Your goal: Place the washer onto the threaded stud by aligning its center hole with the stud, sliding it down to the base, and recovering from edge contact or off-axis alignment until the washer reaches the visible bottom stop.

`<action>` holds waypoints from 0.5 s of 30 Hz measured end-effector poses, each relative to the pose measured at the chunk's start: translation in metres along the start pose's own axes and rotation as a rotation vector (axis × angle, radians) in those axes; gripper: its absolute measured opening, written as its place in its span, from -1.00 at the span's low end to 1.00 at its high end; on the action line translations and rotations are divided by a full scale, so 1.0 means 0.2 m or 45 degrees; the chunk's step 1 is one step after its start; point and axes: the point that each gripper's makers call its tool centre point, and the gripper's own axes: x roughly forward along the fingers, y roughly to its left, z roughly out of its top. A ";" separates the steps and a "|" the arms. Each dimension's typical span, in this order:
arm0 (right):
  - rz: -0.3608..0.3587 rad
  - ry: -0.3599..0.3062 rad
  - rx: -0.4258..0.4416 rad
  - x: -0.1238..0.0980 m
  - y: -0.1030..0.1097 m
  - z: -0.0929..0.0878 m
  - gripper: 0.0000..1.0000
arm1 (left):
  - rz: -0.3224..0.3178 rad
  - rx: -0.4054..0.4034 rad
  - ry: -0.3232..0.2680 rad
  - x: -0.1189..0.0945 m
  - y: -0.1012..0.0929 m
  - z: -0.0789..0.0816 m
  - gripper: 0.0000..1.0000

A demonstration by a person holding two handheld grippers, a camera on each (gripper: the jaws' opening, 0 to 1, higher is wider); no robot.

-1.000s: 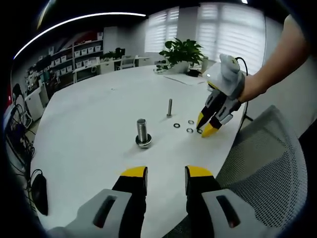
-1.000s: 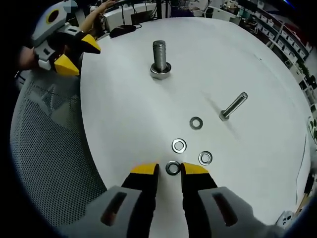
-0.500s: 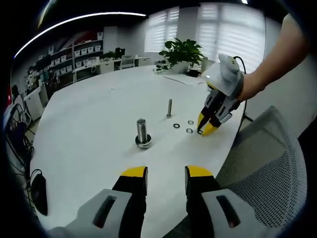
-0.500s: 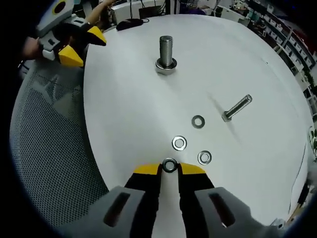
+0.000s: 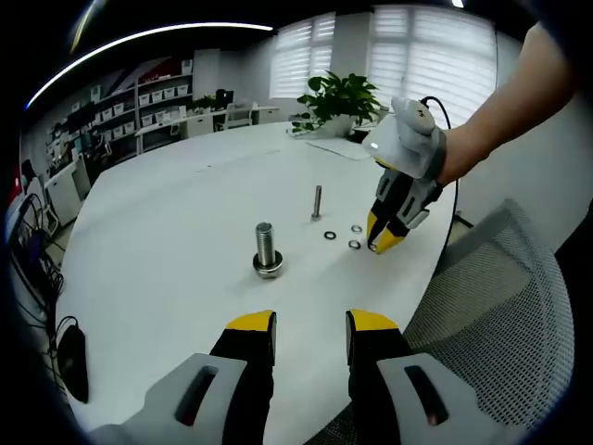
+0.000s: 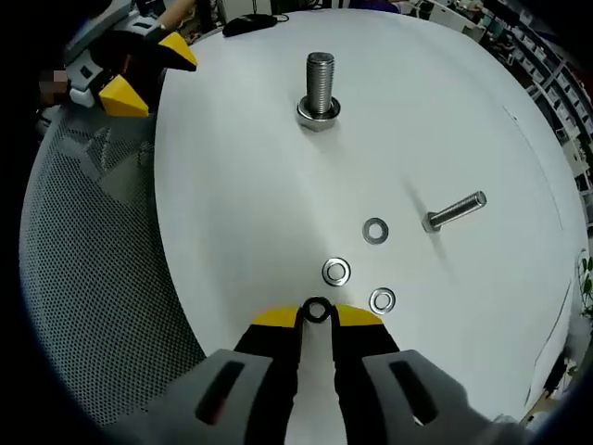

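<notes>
Grippers first, from left to right. Low in the left gripper view, the left gripper (image 5: 310, 324) hovers over the near edge of the white table (image 5: 167, 241), its yellow-tipped jaws spread with nothing between them. In the right gripper view it sits at the upper left, beyond the table rim and above a mesh chair (image 6: 93, 278).

Further right in the left gripper view, the right gripper (image 5: 382, 237) reaches down at a steep angle from a bare forearm (image 5: 505, 120), its tips at the table surface. In its own view the jaws are pinched on a washer (image 6: 318, 310), a small silver ring with a dark centre hole, gripped at its edges right at the yellow tips.

Three more washers (image 6: 336, 272) lie just beyond it, near one another. Further off, a threaded stud (image 6: 320, 88) stands upright on its wide base, well apart from the held washer. A slimmer bolt (image 6: 454, 211) is to the right. A potted plant (image 5: 338, 97) stands at the table's far side.
</notes>
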 end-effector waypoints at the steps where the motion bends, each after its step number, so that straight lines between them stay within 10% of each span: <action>1: 0.000 0.007 -0.012 0.00 0.00 0.00 -0.71 | 0.000 0.001 0.001 0.00 0.00 0.00 -0.43; 15: -0.007 0.003 -0.051 0.00 0.00 -0.02 -0.73 | 0.001 -0.006 0.007 0.00 0.00 -0.01 -0.44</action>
